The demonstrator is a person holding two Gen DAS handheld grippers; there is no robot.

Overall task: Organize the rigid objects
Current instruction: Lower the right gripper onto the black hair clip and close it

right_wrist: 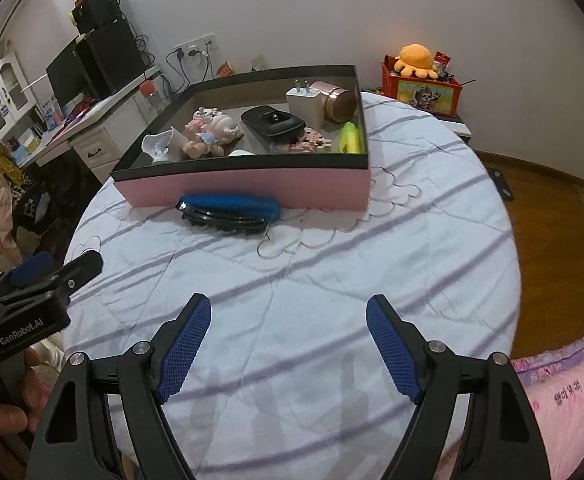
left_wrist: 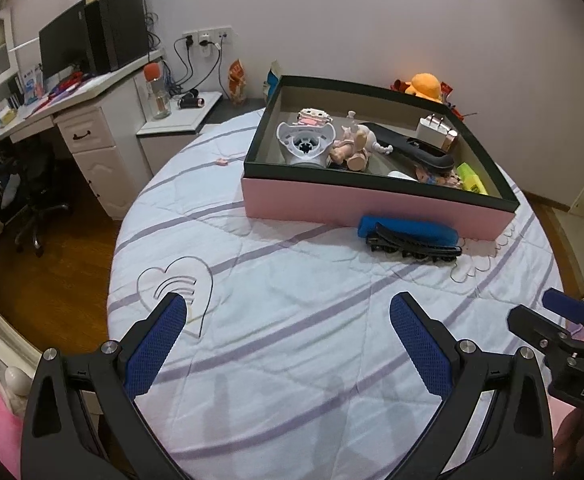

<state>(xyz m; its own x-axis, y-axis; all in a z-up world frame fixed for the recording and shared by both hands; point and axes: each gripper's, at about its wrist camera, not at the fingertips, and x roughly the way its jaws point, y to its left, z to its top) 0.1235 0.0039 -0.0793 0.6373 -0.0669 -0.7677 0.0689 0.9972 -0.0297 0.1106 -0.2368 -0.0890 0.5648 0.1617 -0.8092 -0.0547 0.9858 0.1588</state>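
Note:
A blue and black hair clip (left_wrist: pixel 410 236) lies on the white quilt against the front wall of a pink box with a black rim (left_wrist: pixel 372 204); it also shows in the right wrist view (right_wrist: pixel 229 210), as does the box (right_wrist: pixel 251 188). The box holds a white charger (right_wrist: pixel 304 102), a doll figure (right_wrist: pixel 211 130), a black object (right_wrist: pixel 271 122), a yellow highlighter (right_wrist: pixel 350 138) and a white plastic piece (left_wrist: pixel 306 142). My left gripper (left_wrist: pixel 287 320) is open and empty over the quilt, well short of the clip. My right gripper (right_wrist: pixel 287 322) is open and empty beside it.
The round bed's quilt (left_wrist: pixel 292 280) drops to wood floor on the left (left_wrist: pixel 51 280) and right (right_wrist: pixel 552 240). A desk with monitor and speakers (left_wrist: pixel 91 40) stands at the far left. A toy box with an orange plush (right_wrist: pixel 420 76) stands behind the bed.

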